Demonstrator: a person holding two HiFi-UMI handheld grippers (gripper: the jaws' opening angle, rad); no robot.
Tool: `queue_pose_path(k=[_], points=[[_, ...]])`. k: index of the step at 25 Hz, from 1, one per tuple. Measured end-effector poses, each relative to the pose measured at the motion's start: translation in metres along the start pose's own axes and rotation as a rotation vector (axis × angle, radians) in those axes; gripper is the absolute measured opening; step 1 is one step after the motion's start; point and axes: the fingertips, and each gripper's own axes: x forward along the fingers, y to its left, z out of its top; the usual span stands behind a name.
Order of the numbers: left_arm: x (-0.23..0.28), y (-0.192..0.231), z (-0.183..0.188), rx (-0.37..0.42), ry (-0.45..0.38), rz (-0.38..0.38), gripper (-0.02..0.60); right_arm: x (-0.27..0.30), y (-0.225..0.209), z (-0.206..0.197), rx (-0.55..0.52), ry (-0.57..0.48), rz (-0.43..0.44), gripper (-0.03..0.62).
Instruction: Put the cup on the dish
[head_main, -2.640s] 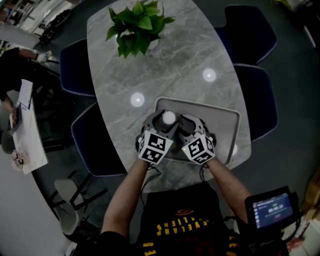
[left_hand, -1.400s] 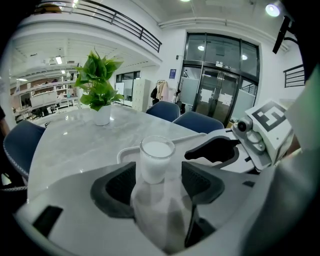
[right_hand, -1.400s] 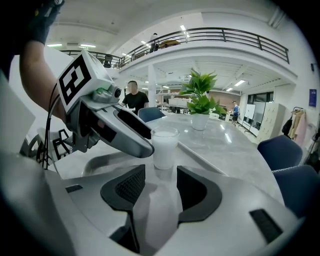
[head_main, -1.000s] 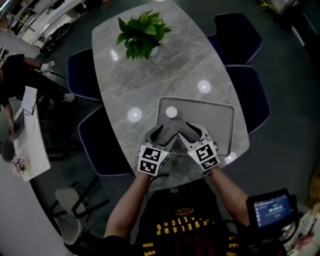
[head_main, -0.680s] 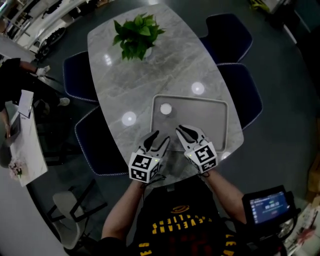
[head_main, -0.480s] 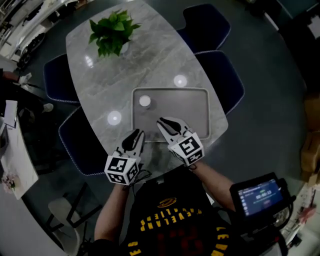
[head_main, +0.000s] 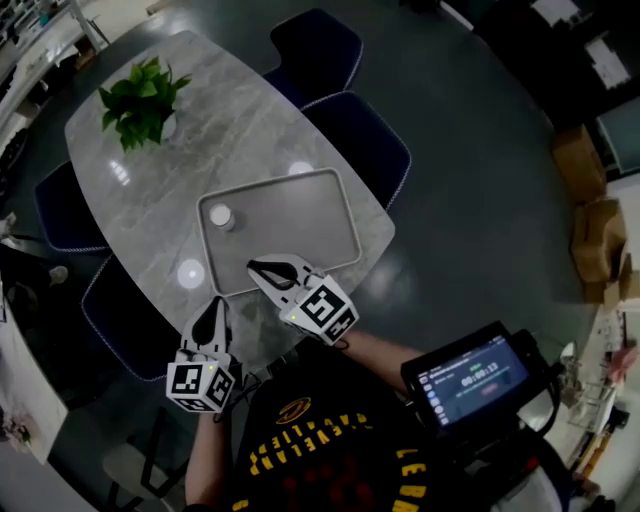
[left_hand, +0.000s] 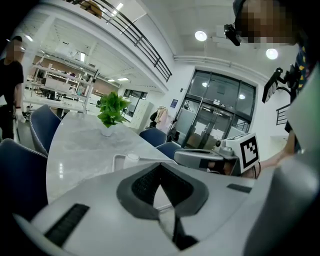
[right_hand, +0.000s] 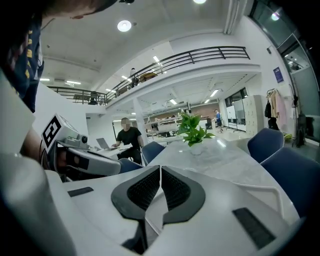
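**Step:** Judged complete or at its close. The cup (head_main: 221, 217) stands upright on the dish (head_main: 300, 215), in the dish's upper-left corner, left of centre in the head view. Neither gripper touches it.

**Next move:** Probably nothing further on the cup. If a correction is wanted, a gripper has to spread its jaws and reach to the dish's far-left corner. The cup sits close to the rim there, so a nudge could tip it or push it against the edge.

**Item 1, left gripper (head_main: 212, 312):** Lower left of the head view, over the near edge of the table (head_main: 150, 190) and well apart from the dish. Its own view shows the 2 jaw tips pressed together with nothing between them.

**Item 2, right gripper (head_main: 258, 268):** Centre of the head view, tips just at the dish's near rim; contact with the rim cannot be told. Jaws pressed together to a thin slit, holding nothing. Well apart from the cup.

**Item 3, plant (head_main: 140, 100):** Upper left, on the table's far end, clear of everything.
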Motion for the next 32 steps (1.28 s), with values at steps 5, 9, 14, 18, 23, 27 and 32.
queue_pose_path(k=[5, 9, 14, 18, 23, 27, 32], points=[[-0.025, -0.009, 0.006, -0.002, -0.031, -0.016, 0.002, -0.012, 0.028, 0.011, 0.004, -0.032, 0.010, 0.017], [-0.057, -0.012, 0.014, -0.006, -0.084, -0.017, 0.000, -0.024, 0.053, 0.021, 0.000, -0.054, -0.003, 0.017], [-0.081, -0.007, 0.026, 0.004, -0.142, -0.015, 0.001, -0.027, 0.071, 0.036, -0.025, -0.087, -0.014, 0.017], [-0.092, -0.011, 0.024, -0.002, -0.145, -0.027, 0.001, -0.040, 0.079, 0.038, -0.016, -0.090, -0.037, 0.017], [-0.137, -0.024, 0.030, 0.030, -0.206, -0.040, 0.000, -0.065, 0.120, 0.050, -0.055, -0.130, -0.038, 0.017], [-0.160, -0.030, 0.027, 0.037, -0.230, -0.051, 0.001, -0.079, 0.141, 0.049, -0.078, -0.133, -0.044, 0.017], [-0.176, -0.033, 0.019, 0.048, -0.245, -0.054, 0.000, -0.089, 0.155, 0.045, -0.085, -0.150, -0.054, 0.017]])
